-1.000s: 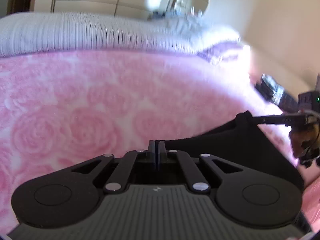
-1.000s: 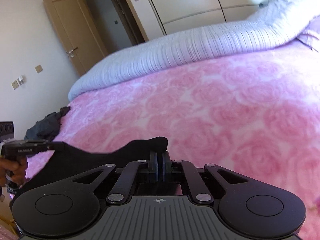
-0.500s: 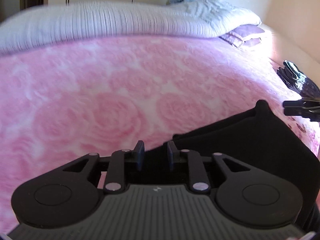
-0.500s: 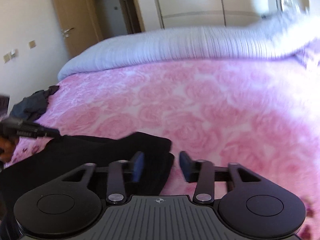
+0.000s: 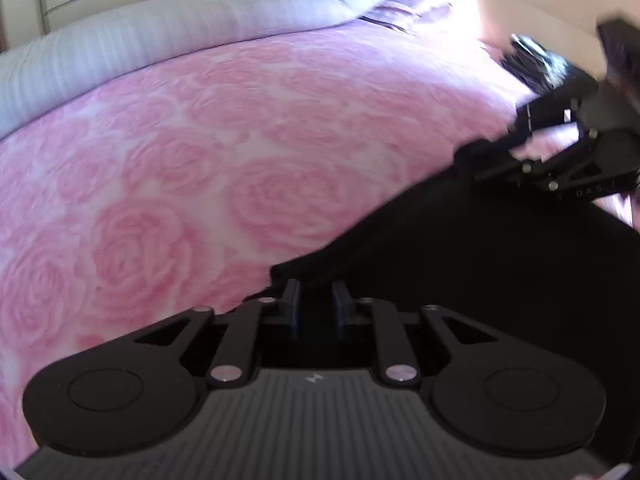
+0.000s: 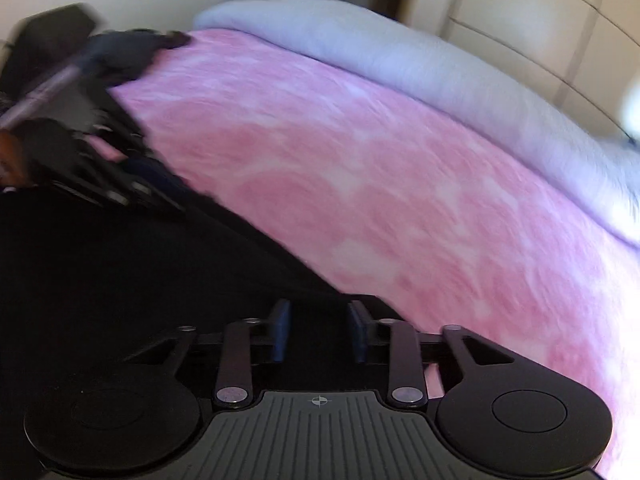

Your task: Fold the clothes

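While both grippers' jaws narrow, unclamped, the black garment [image 5: 500, 280] edge runs from left gripper [image 5: 316, 306] toward two o'clock, right gripper [image 6: 319, 330] there.

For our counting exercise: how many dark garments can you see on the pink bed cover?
2. A black garment lies spread beside both sets of fingers; a dark crumpled one sits at the cover's far edge. More may be hidden out of view.

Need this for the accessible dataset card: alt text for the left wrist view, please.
The left claw hovers over the corner of a black garment lying on a pink rose-patterned blanket, its jaws closing with a visible gap. The right claw reaches in at upper right; a pale ribbed duvet lies behind.
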The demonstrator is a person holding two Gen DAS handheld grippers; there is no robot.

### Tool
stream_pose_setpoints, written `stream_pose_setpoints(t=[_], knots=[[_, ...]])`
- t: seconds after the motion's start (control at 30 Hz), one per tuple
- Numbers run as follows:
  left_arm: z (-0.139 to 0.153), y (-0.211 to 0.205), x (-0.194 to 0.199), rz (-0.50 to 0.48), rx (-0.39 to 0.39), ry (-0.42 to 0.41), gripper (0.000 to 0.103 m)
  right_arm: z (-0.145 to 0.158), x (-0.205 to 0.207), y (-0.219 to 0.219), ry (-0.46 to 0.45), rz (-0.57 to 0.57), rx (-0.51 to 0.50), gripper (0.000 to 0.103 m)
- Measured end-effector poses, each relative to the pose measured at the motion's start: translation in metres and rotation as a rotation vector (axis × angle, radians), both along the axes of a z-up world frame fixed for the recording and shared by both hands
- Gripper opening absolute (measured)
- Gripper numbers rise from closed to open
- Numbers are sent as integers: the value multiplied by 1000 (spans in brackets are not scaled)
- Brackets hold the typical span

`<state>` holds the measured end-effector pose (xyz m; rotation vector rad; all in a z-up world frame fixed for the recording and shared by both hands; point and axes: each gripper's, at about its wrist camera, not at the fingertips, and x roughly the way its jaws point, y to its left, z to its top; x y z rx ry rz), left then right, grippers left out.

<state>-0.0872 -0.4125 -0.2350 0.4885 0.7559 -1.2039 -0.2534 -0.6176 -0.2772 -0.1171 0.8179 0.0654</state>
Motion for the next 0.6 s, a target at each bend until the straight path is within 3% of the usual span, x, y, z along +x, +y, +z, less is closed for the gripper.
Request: stream_pose_setpoints(t=[0.13,0.27,0.47,0.6], knots=[[2,-7,-4,-4,26,-41,13,-11,5,-13,10,-46,56,27],[26,8,-9,62,27,-67,12,9,-5,-7,8,-116,45,28],[65,96,-42,154,-24,-71,13,44,-81,37,-34,-68,129,28],[72,151,-85,157,-31,-47,13,34,-123,74,-36,-22,173,29]])
